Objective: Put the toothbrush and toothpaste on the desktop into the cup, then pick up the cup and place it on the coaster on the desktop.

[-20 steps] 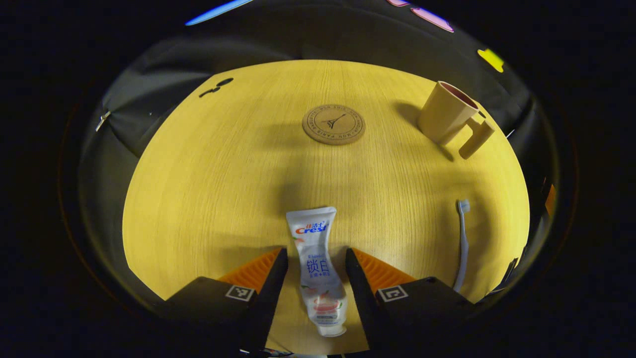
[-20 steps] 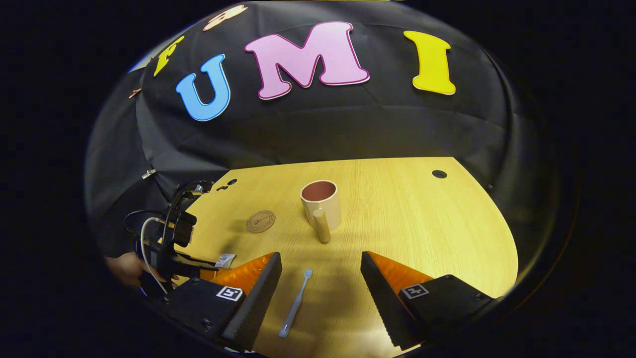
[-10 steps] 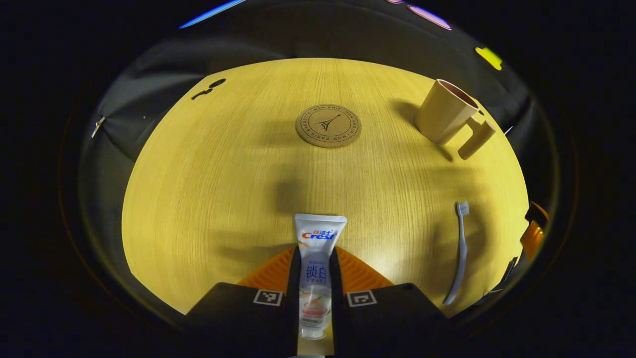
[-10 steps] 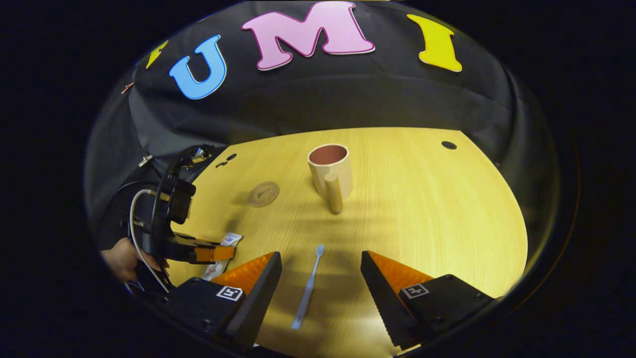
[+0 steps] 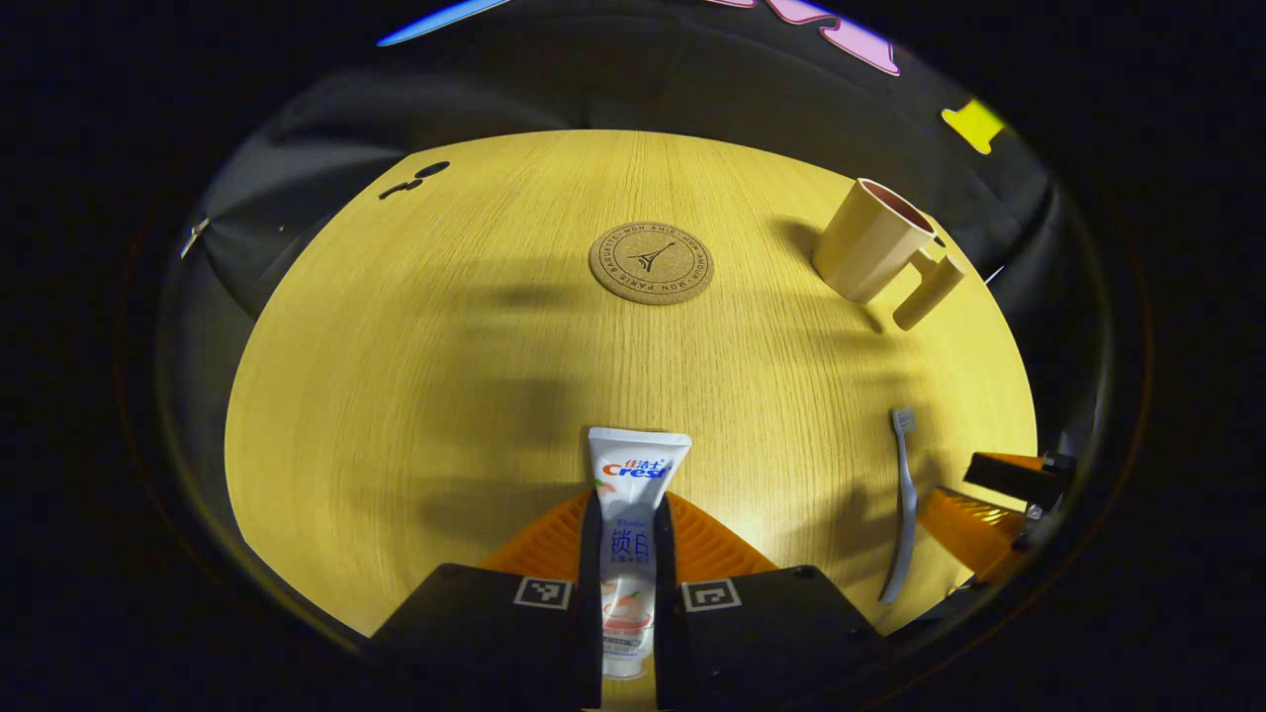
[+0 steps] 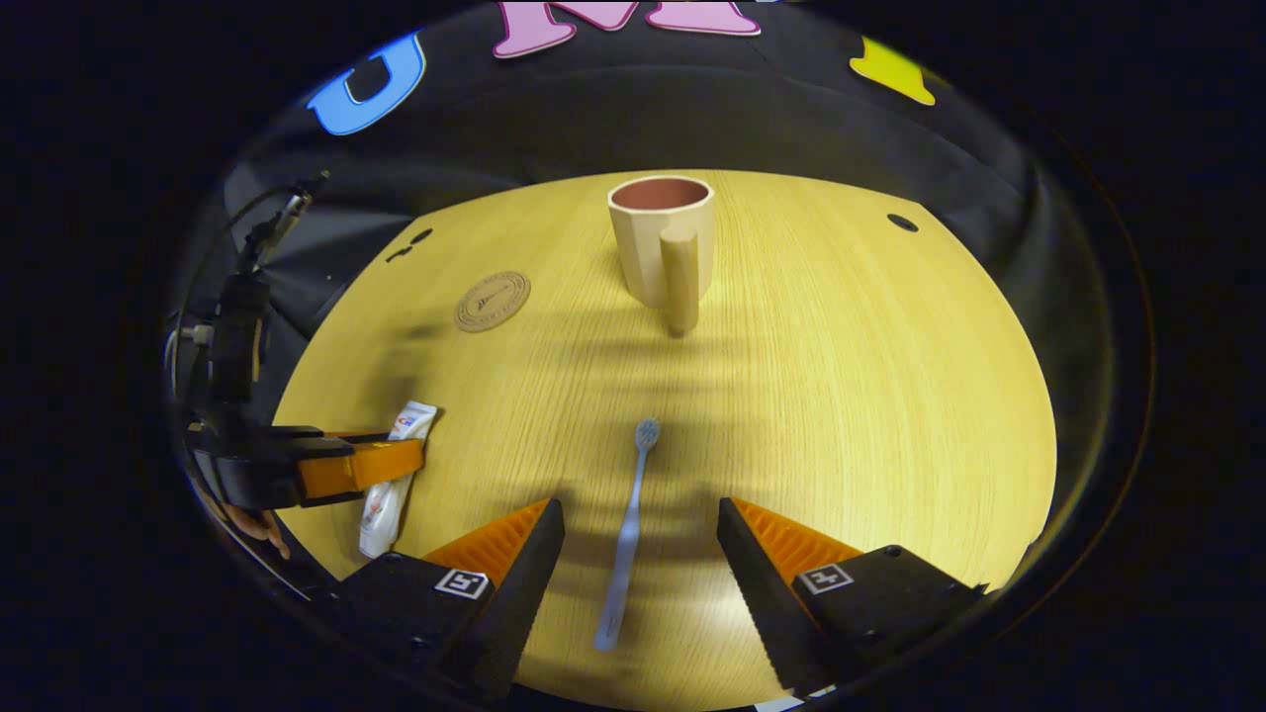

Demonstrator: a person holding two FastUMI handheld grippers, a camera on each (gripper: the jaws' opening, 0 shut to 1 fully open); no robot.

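Toothpaste (image 5: 627, 534) is clamped between both fingers of the left gripper (image 5: 627, 539), its crimped end protruding beyond the fingertips. The right gripper (image 6: 641, 554) is spread wide, fingers on either side of the toothbrush (image 6: 627, 539) lying on the desktop (image 6: 851, 396). Cup (image 6: 660, 242) stands ahead of the fingertips, coaster (image 6: 492, 301) ahead-left.

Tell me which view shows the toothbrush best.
The right gripper view: the toothbrush lies whole and central on the desktop, between the open fingers of the right hand-held gripper. The left gripper view shows it small and curved near the right edge, beside that hand-held gripper's orange finger.
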